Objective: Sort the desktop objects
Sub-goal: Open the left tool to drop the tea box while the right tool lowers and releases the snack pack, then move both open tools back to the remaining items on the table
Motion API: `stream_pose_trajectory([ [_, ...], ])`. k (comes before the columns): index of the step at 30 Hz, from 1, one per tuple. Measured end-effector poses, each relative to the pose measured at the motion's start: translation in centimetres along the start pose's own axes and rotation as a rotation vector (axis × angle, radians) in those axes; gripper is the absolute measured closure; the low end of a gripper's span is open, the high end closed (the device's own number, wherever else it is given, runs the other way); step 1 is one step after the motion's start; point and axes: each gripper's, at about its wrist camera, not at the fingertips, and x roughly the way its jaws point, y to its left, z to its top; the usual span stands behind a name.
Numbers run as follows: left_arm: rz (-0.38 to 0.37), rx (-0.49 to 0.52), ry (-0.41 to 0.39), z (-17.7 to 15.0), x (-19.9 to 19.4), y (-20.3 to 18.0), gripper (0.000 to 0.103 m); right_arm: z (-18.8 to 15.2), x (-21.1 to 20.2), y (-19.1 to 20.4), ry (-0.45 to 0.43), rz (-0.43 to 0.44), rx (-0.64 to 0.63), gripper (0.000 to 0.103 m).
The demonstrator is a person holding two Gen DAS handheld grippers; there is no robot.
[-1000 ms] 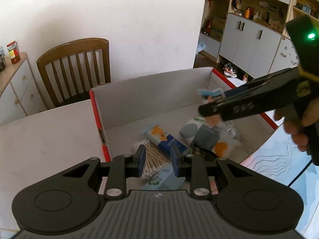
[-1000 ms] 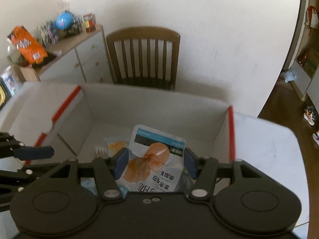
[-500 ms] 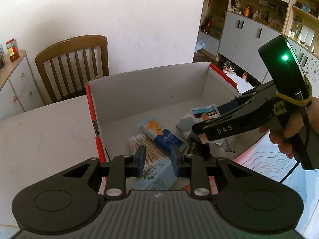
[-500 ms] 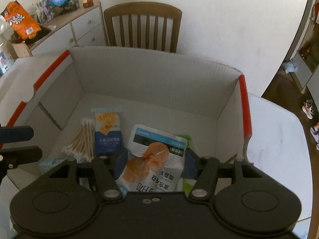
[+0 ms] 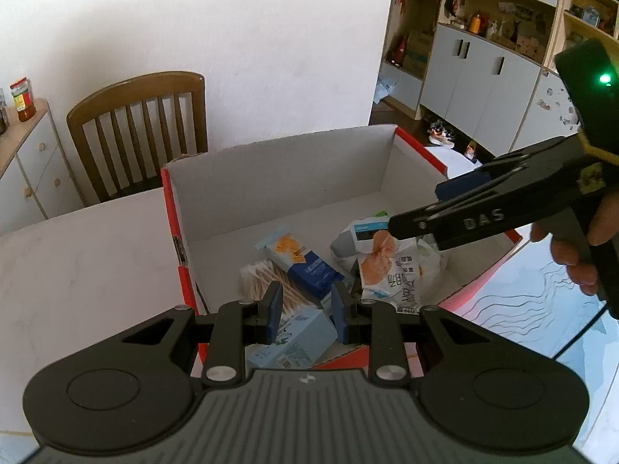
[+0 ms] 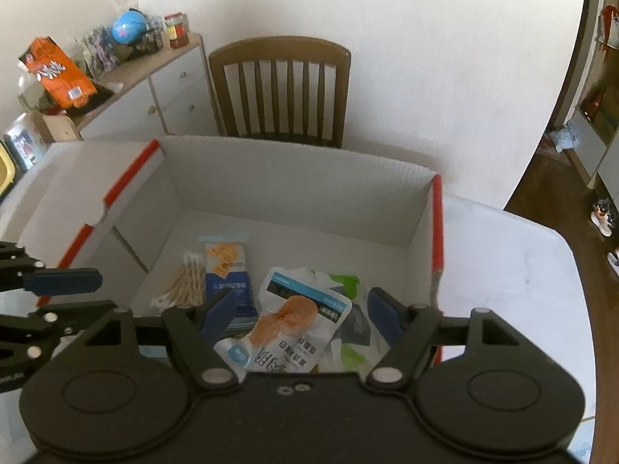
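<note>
White marble-look tabletop (image 5: 77, 255) with a brown wooden chair (image 5: 143, 131) behind it, and on it sat the red-edged cardboard box (image 6: 294, 193) everything was going into. Right gripper (image 6: 300, 311) hung over the box with its jaws spread wide and nothing between them; the chicken snack pouch (image 6: 288, 328) lay loose just under it, on top of a green-and-grey packet pile. Left gripper (image 5: 304, 311) hovered at the near rim, jaws parted a bit, empty too, above a light blue carton (image 5: 294, 338). Cotton swabs (image 6: 185, 282) and a blue cracker pack (image 6: 226, 266) sat side by side on the box floor. That pouch looked light, floppy and slick, so it'd probably slide if pinched flat; grabbing a sealed edge seemed the safer bet. Swab bag would crush easily.
</note>
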Motion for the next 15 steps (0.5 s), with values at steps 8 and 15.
stream_pose_trajectory([
  [8,-0.008,0.013,-0.017,0.2,-1.4,-1.3,0.077,-0.5,-3.3,-0.2,-0.044,0.028,0.012,0.029],
  [15,-0.008,0.028,-0.031,0.1,-2.9,-2.5,0.077,-1.4,-6.1,0.2,-0.070,0.065,-0.001,0.029],
])
